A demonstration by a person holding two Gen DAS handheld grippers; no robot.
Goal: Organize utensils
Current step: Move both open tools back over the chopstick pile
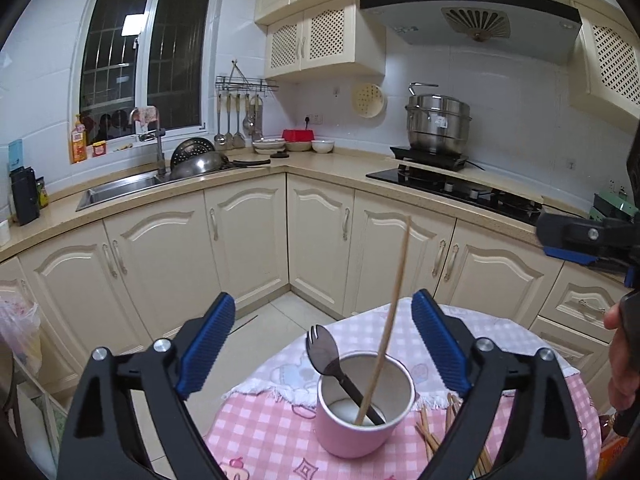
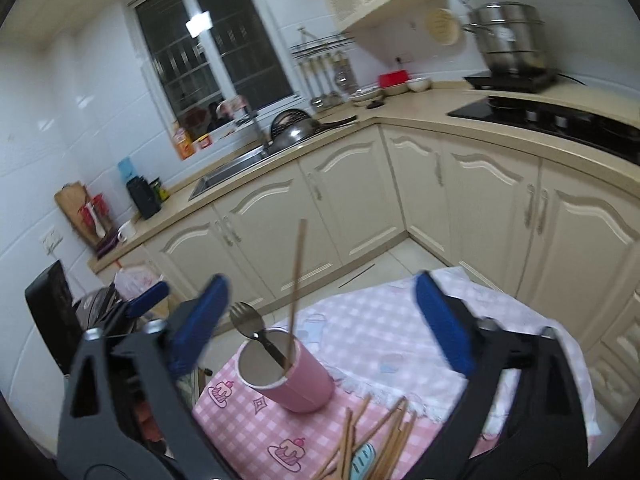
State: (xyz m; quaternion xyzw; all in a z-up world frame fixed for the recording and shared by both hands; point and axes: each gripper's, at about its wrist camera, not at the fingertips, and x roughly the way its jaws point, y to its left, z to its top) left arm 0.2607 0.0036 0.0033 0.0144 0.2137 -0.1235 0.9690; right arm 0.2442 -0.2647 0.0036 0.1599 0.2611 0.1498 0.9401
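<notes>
Both views look forward and down along their own tool toward the far kitchen cabinets. The left view sits close above the pink cup (image 1: 365, 404); the right view, tilted, sees it (image 2: 294, 376) from slightly farther right. They share the checkered surface (image 1: 260, 432).

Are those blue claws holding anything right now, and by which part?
Nothing. The left gripper and right gripper are both open and empty.

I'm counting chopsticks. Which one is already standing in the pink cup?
The single chopstick leaning in the pink cup beside the spork; the other chopsticks lie on the tablecloth.
</notes>
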